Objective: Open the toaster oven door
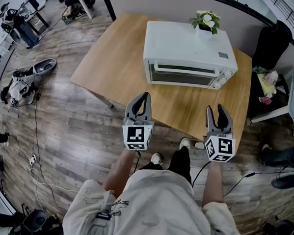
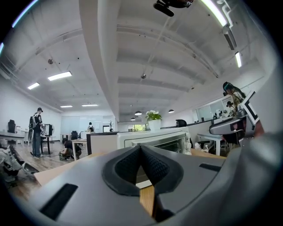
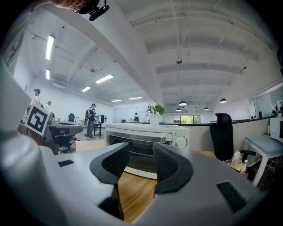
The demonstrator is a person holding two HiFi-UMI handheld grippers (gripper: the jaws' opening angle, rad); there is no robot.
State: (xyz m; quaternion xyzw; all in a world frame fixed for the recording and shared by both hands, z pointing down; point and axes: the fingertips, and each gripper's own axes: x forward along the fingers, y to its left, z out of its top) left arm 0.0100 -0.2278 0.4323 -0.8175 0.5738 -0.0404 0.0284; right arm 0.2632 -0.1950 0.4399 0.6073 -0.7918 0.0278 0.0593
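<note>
One plant [image 1: 207, 20] at closed toaster oven's [image 1: 189, 55] rear, on worktop [image 1: 120, 59]; I hold left gripper [image 1: 146, 96] level, jaws closed; right gripper [image 1: 215, 109] jaws apart, empty.

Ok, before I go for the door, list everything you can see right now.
toaster oven: one, white, far side of the table, door closed
table: one, light wood, in front of the person
potted plant: one, white flowers and green leaves, at the oven's far edge; on it or behind it, cannot tell
office chair: one, black, right of the table
cables: several, dark, on the wooden floor at left
shoes: two, pale, by the table's near edge
left gripper: one, grey, short of the oven, jaws together, empty
right gripper: one, grey, short of the oven, jaws apart, empty
</note>
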